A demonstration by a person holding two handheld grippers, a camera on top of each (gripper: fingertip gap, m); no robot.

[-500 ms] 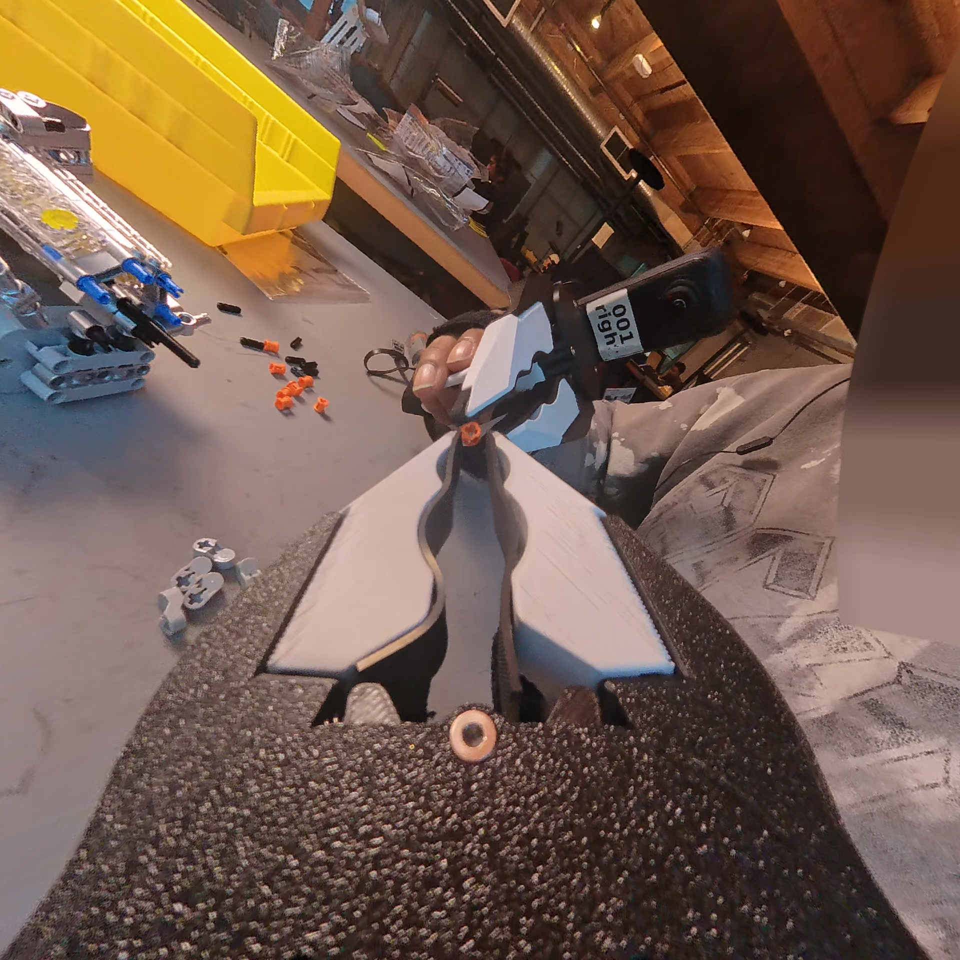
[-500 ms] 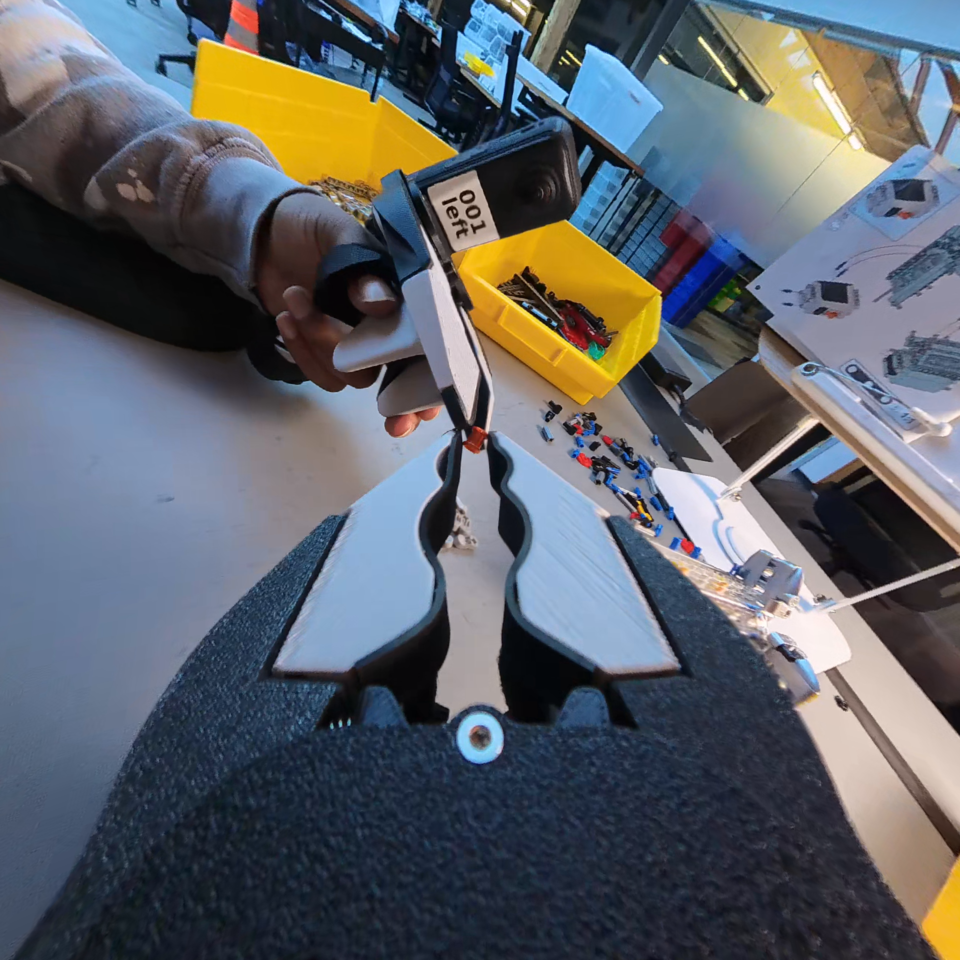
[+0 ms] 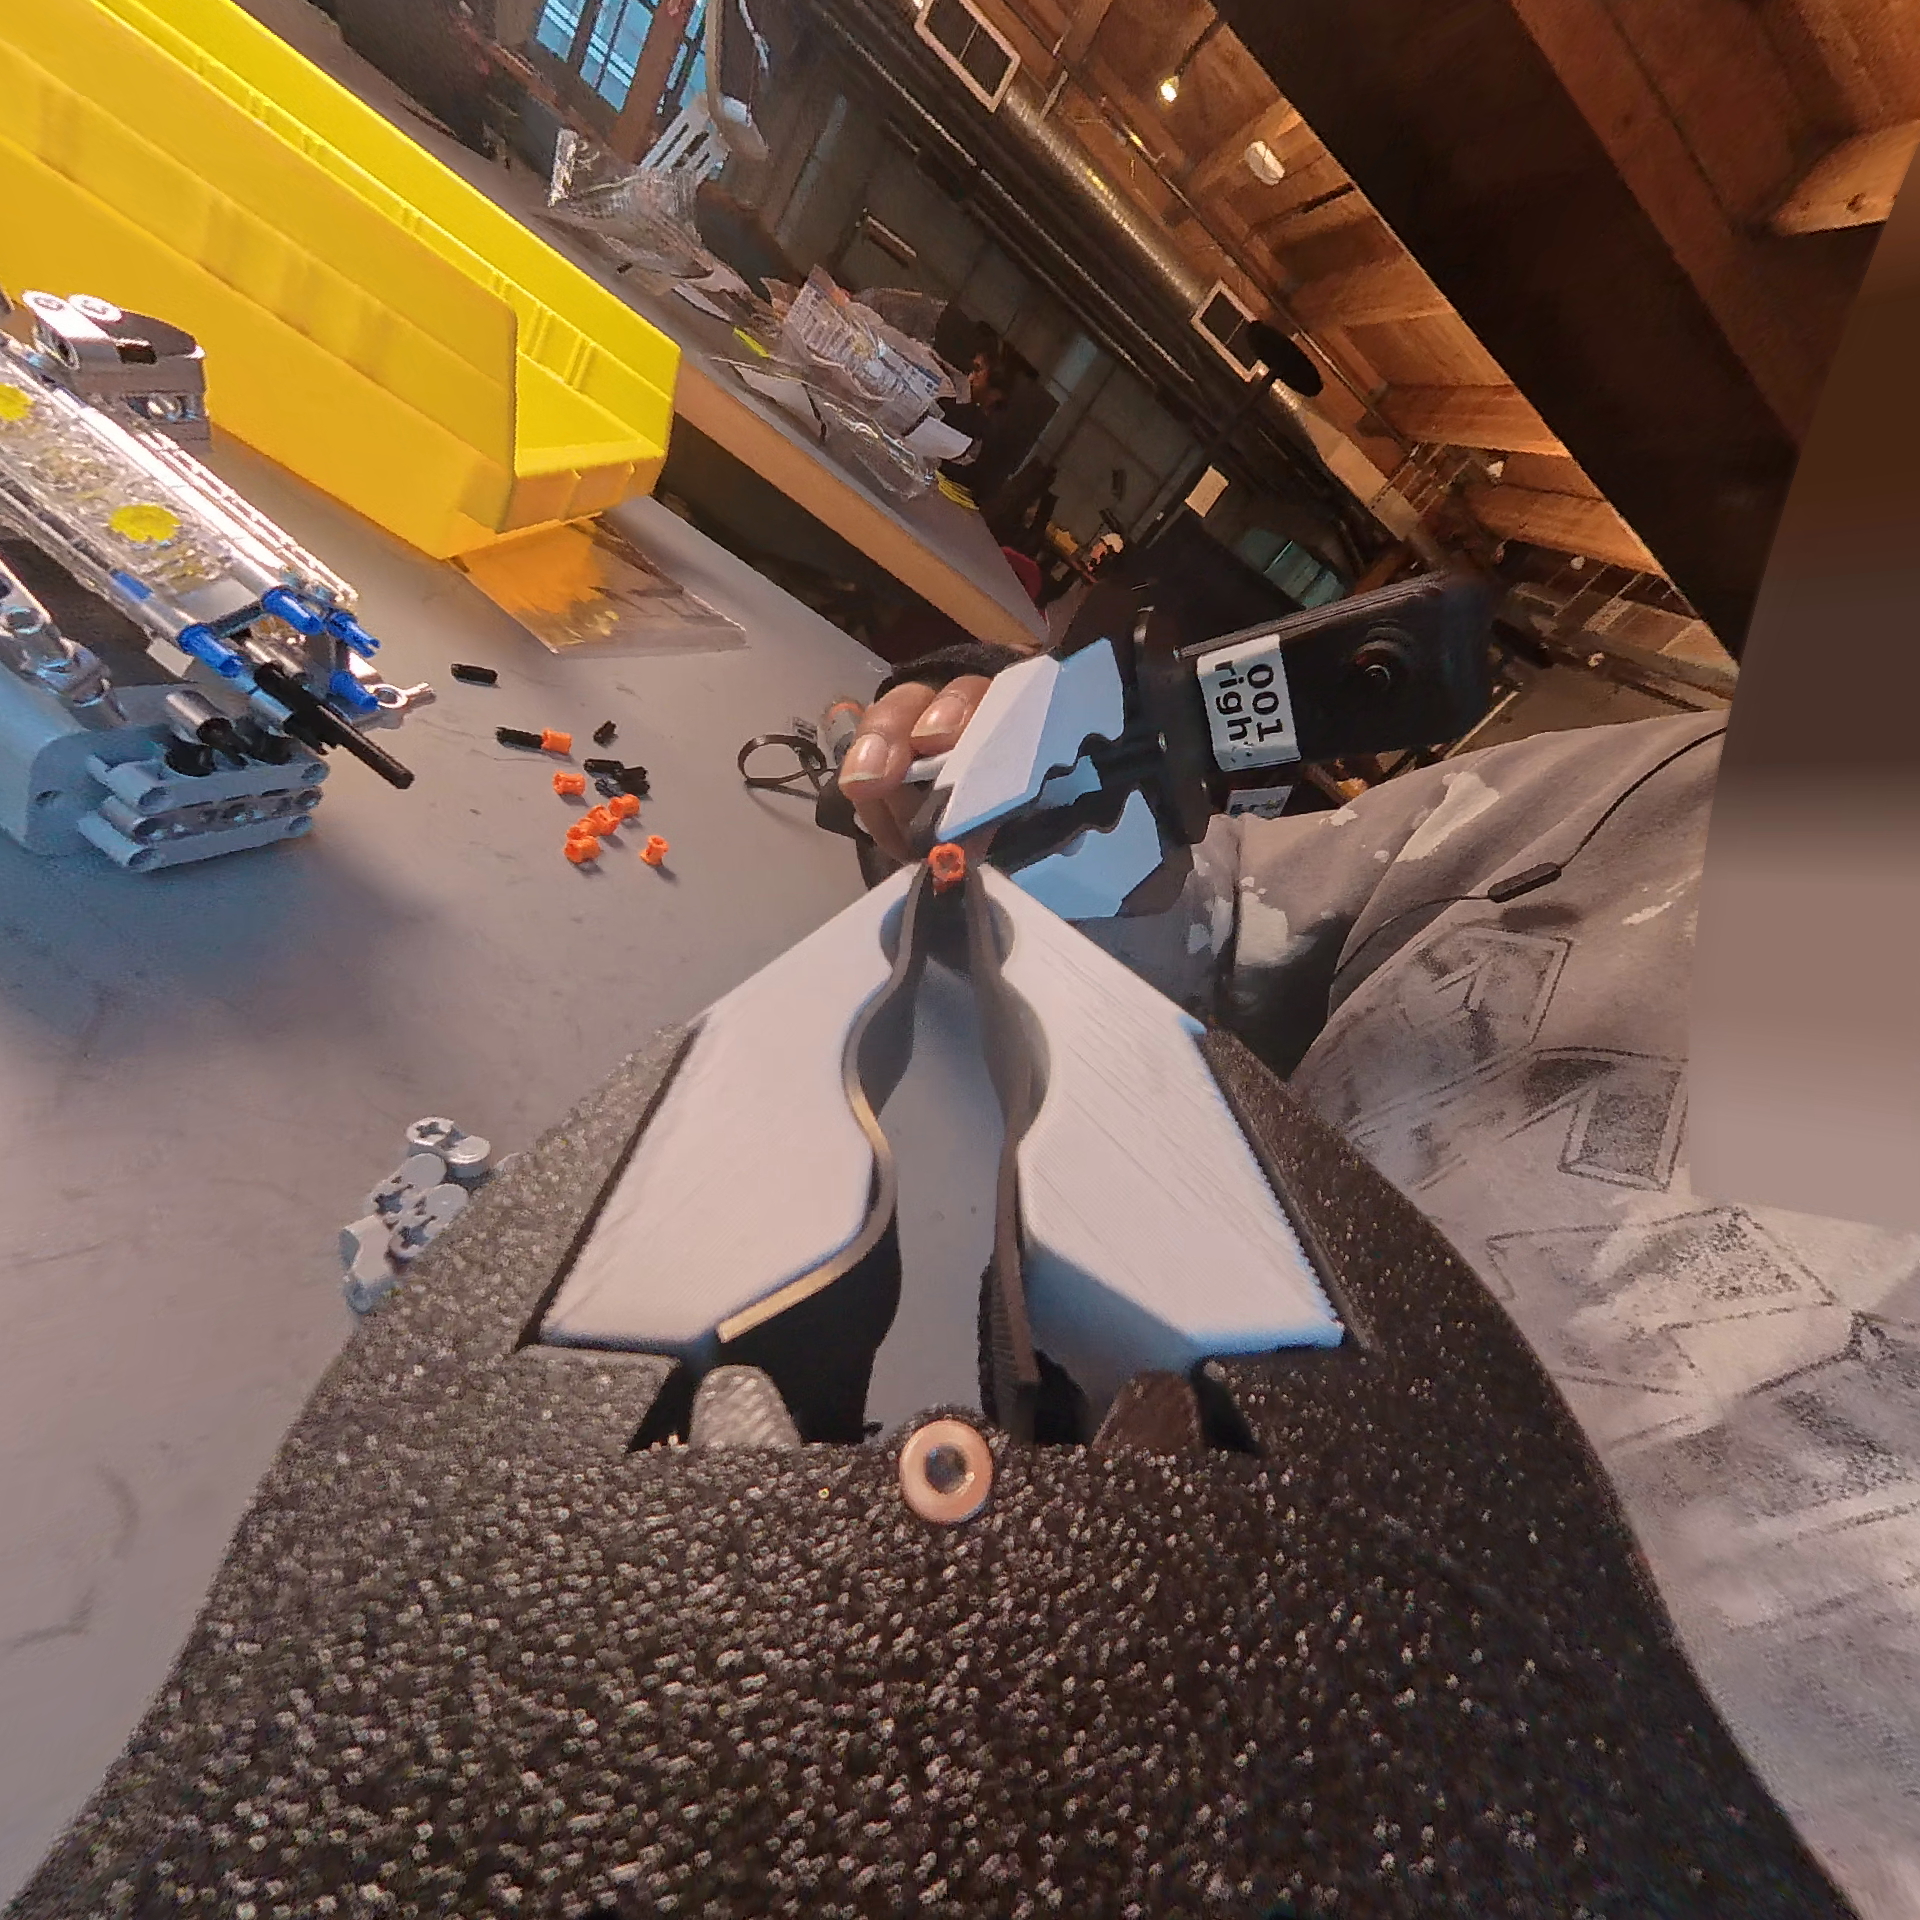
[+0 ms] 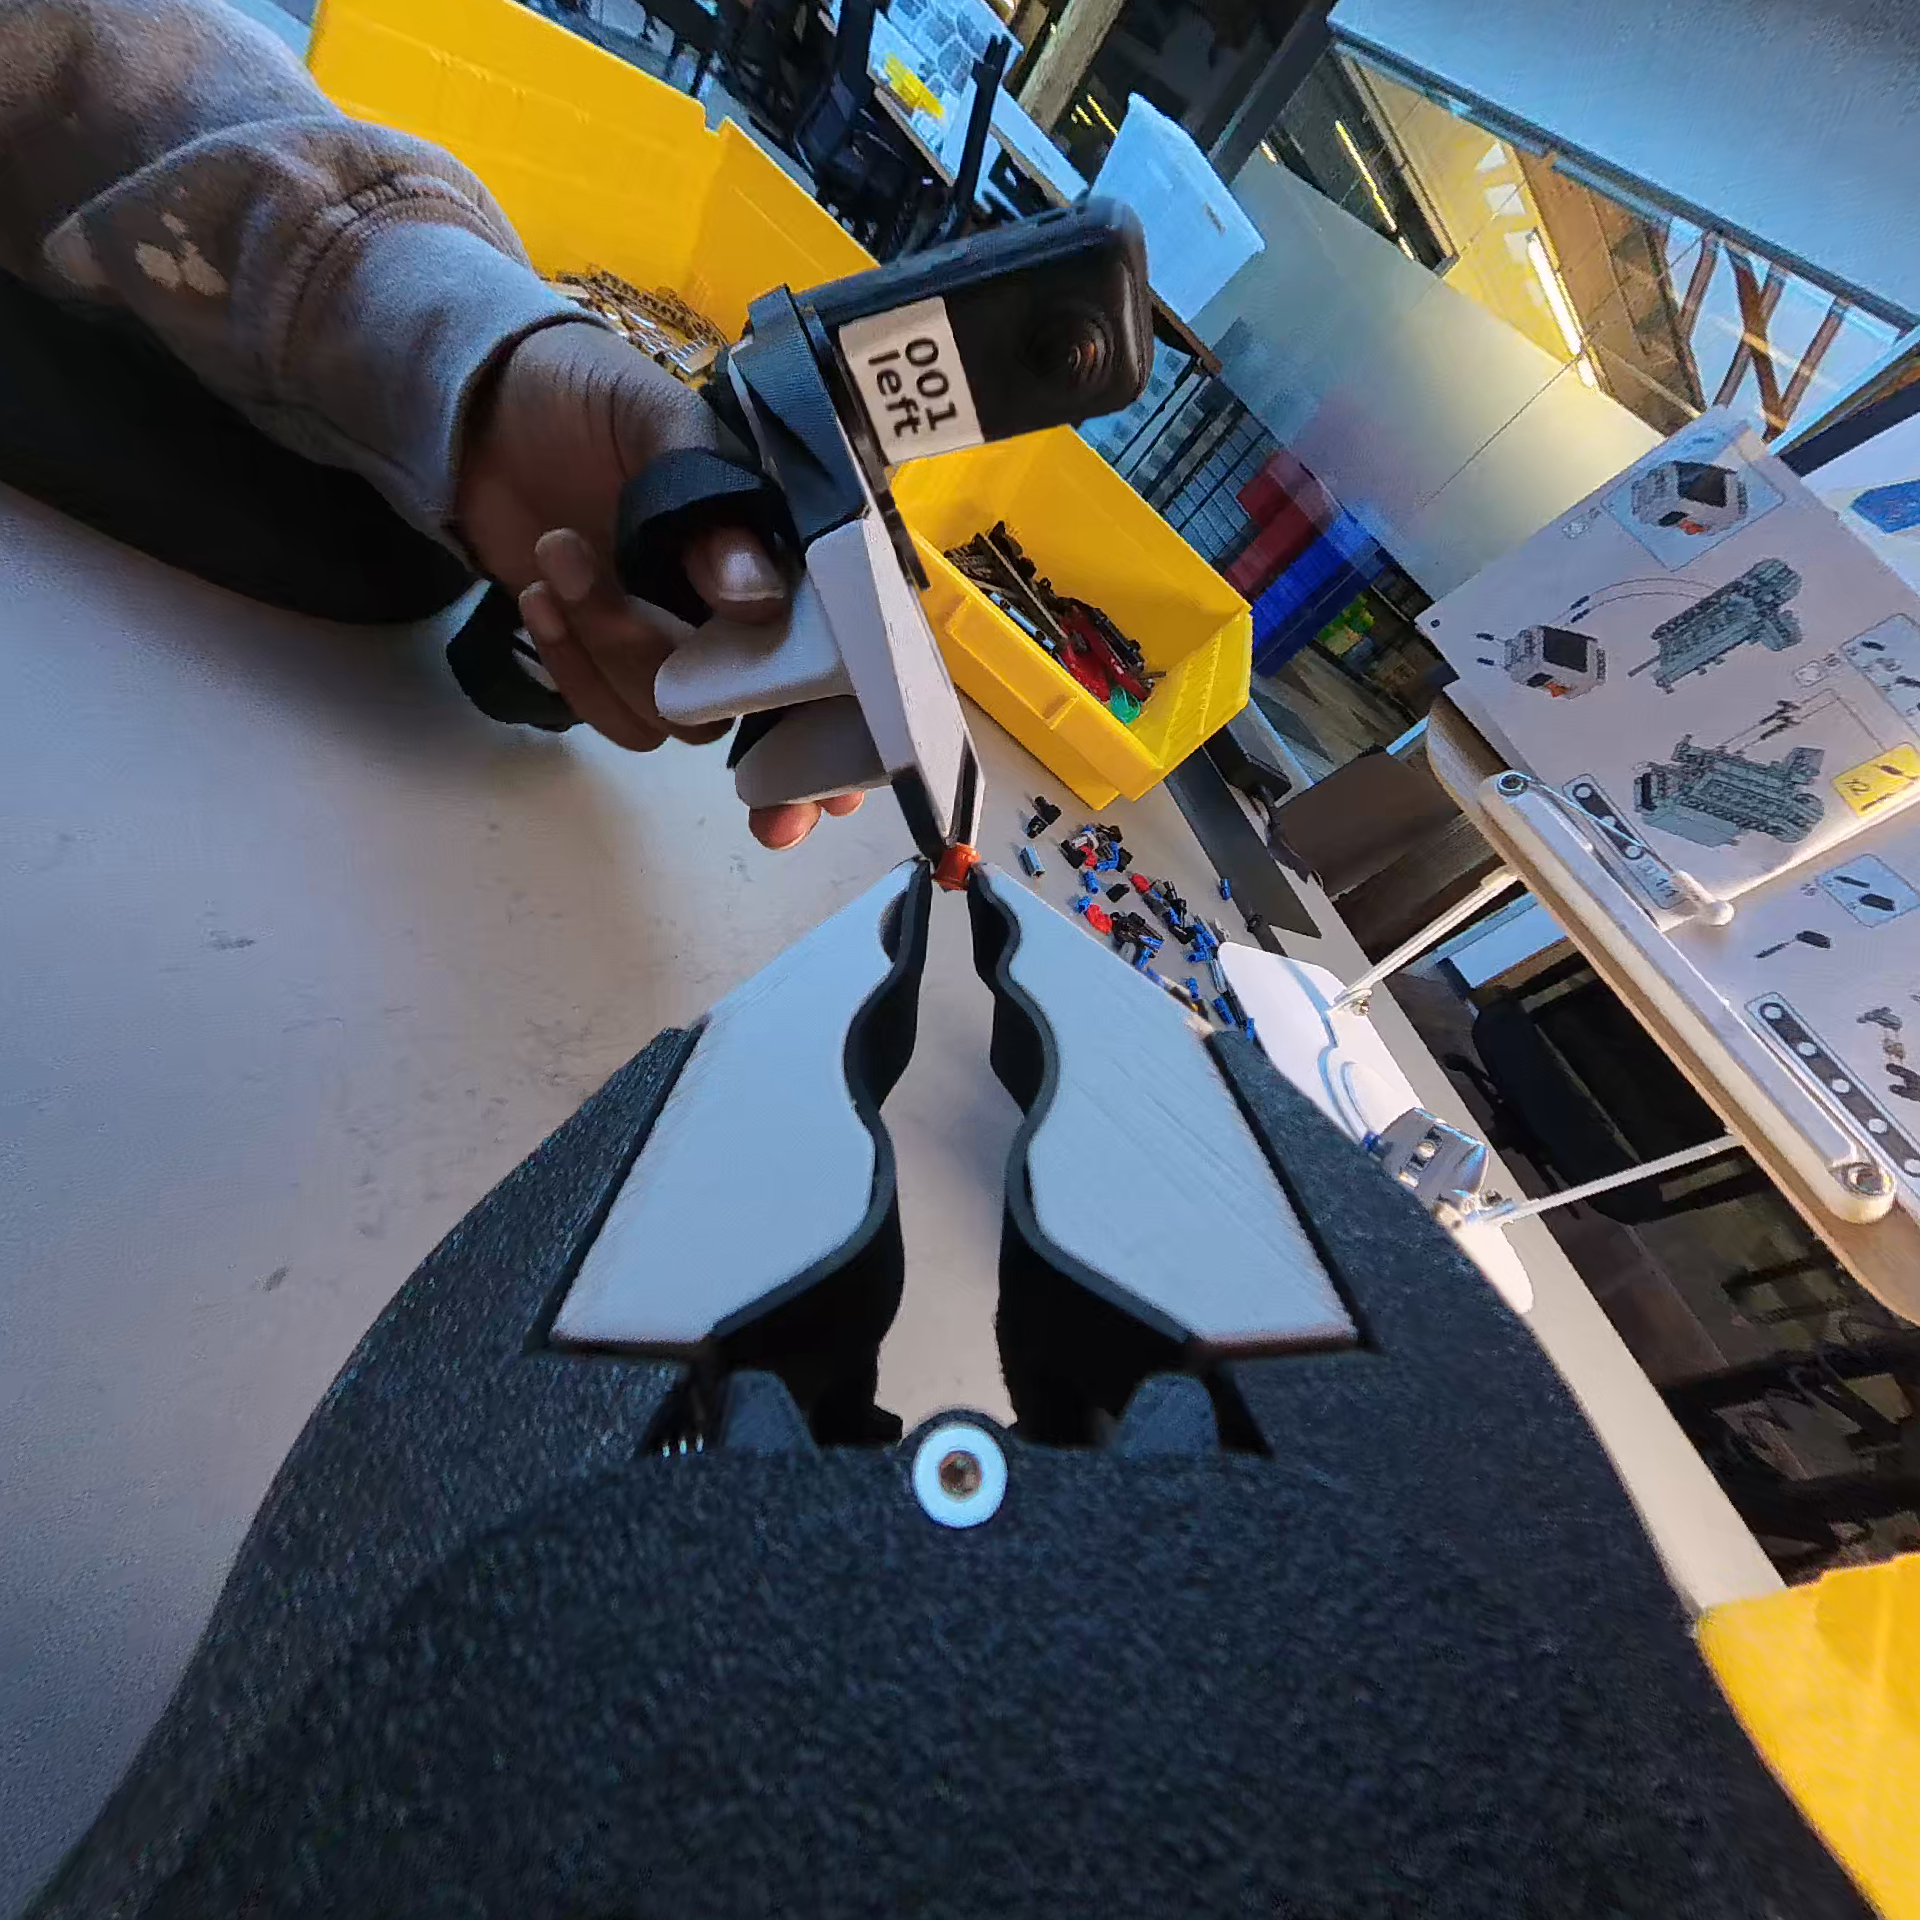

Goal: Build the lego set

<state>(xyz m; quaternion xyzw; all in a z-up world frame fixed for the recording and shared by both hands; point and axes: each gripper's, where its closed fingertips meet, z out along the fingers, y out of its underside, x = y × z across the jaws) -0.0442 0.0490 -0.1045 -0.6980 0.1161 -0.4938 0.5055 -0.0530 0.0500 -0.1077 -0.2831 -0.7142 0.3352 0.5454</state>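
Both grippers are meeting tip to tip above the table (image 3: 312, 1039). The left gripper (image 3: 943, 883) jaws are pinching a tiny orange bushing (image 3: 945, 858); the right gripper (image 4: 943, 878) jaws are closing on it too, or just touching, can't tell.

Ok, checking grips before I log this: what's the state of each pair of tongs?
Left tongs: closed on the small orange piece.
Right tongs: closed on that same piece.

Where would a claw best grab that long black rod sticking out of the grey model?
Probably the bare free end of the black rod, from above and across its width: it is thin, and its other end sits among the blue pins of the grey model.
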